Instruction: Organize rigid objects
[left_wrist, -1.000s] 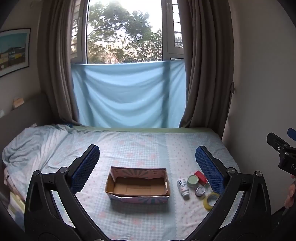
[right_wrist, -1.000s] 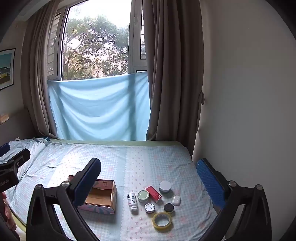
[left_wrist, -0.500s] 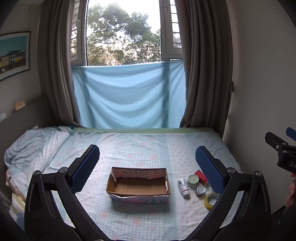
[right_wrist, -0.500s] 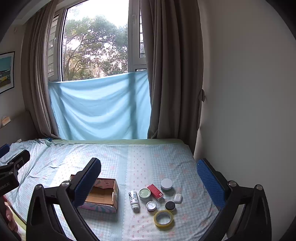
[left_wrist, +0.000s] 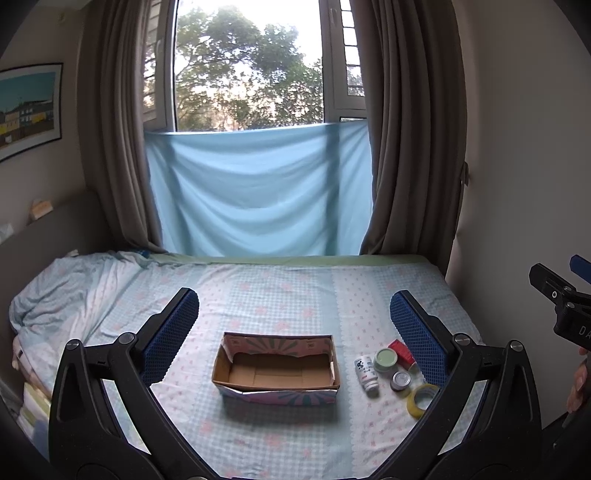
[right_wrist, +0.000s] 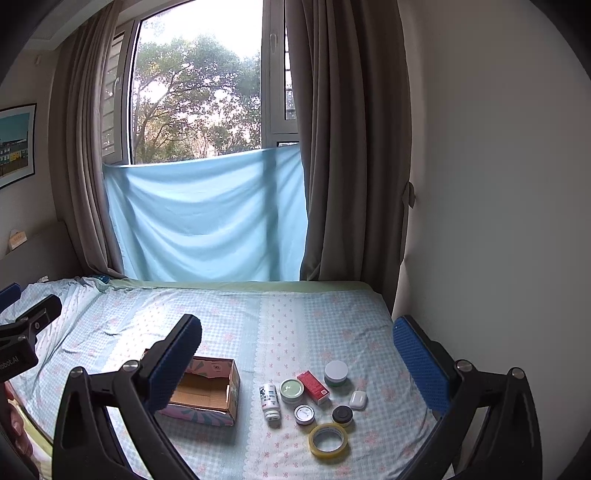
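Note:
An empty open cardboard box (left_wrist: 275, 371) (right_wrist: 207, 391) sits on the bed. To its right lie small items: a white bottle (right_wrist: 269, 400) (left_wrist: 365, 372), a green-lidded jar (right_wrist: 291, 390) (left_wrist: 385, 361), a red box (right_wrist: 313, 386) (left_wrist: 402, 350), a white-lidded jar (right_wrist: 336, 373), a white earbud case (right_wrist: 358, 400), a silver tin (right_wrist: 304, 414) (left_wrist: 400, 380), a black tin (right_wrist: 342, 415) and a yellow tape roll (right_wrist: 328, 440) (left_wrist: 422, 398). My left gripper (left_wrist: 293, 325) is open and empty, above the box. My right gripper (right_wrist: 297, 354) is open and empty, above the items.
The bed (right_wrist: 295, 317) has a blue checked sheet and a rumpled quilt (left_wrist: 66, 291) at the left. A wall (right_wrist: 498, 221) borders its right side. Curtains and a blue cloth (left_wrist: 258, 192) hang at the window behind.
Both views have tilted slightly and edged nearer the bed. Nothing on the bed moved; both grippers stay open.

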